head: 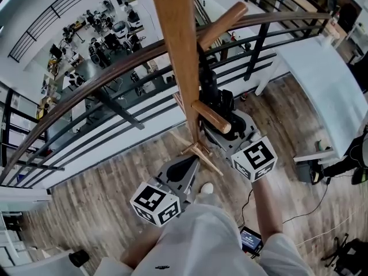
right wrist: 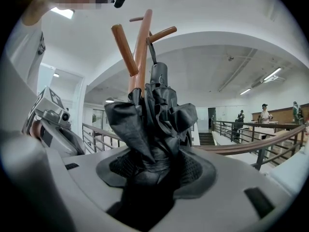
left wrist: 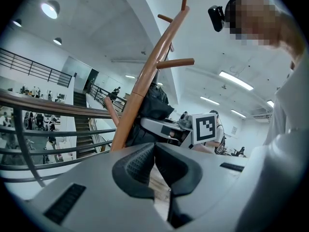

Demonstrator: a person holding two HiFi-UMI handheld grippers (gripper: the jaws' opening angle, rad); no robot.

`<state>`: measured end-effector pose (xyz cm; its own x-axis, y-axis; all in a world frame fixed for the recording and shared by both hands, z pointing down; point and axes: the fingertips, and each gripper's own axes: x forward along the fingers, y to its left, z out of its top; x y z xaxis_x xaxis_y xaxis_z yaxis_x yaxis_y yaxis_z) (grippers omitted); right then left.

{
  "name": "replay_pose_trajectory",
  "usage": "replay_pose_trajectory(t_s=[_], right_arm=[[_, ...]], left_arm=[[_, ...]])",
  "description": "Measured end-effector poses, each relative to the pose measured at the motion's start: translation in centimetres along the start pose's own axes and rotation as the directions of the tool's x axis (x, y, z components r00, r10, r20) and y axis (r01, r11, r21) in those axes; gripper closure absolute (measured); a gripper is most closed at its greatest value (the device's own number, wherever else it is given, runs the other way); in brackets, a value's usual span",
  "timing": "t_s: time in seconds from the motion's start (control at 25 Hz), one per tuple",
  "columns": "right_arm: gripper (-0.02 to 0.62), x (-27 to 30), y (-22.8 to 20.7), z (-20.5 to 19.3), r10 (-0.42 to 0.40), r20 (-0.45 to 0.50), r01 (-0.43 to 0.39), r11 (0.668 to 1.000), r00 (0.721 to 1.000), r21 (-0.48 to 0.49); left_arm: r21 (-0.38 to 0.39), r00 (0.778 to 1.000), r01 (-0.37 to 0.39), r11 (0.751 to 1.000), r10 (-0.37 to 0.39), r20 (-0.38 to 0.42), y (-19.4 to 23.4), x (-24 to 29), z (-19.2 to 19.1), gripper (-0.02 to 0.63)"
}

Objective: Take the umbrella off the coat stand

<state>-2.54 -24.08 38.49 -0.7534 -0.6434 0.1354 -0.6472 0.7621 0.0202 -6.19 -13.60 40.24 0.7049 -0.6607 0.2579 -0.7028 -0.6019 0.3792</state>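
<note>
Right gripper (right wrist: 155, 167) pinches the folded black umbrella (right wrist: 154, 115), which hangs against the stand (right wrist: 141, 52), just below its pegs. Left gripper (left wrist: 154, 151), jaws pressed together and empty, sits beside the stand. We judge that pulling outward before lifting could snag the umbrella's top on a peg (right wrist: 163, 34) and tip the stand. We read no writing, only square markers (left wrist: 206, 128).

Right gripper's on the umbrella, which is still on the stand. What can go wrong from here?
1. The right gripper pinches loose folds of the umbrella, not anything rigid, so the fabric may slip or unfurl when pulled.
2. Its strap appears hooked on a peg. Pulling outward rather than up could tip the coat stand.
3. The left gripper is shut, empty, and not steadying the stand beside the railing.
</note>
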Motion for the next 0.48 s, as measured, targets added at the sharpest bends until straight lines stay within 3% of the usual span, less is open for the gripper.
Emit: replay_pose_trajectory(t_s=[0.48], right_arm=[[0.334, -1.8, -0.5, 2.4, -0.011, 0.06, 0.011, 1.0, 0.998, -0.005]], left_arm=[[0.024, 1.0, 0.014, 1.0, -0.015, 0.017, -1.4, 0.8, 0.5, 0.583]])
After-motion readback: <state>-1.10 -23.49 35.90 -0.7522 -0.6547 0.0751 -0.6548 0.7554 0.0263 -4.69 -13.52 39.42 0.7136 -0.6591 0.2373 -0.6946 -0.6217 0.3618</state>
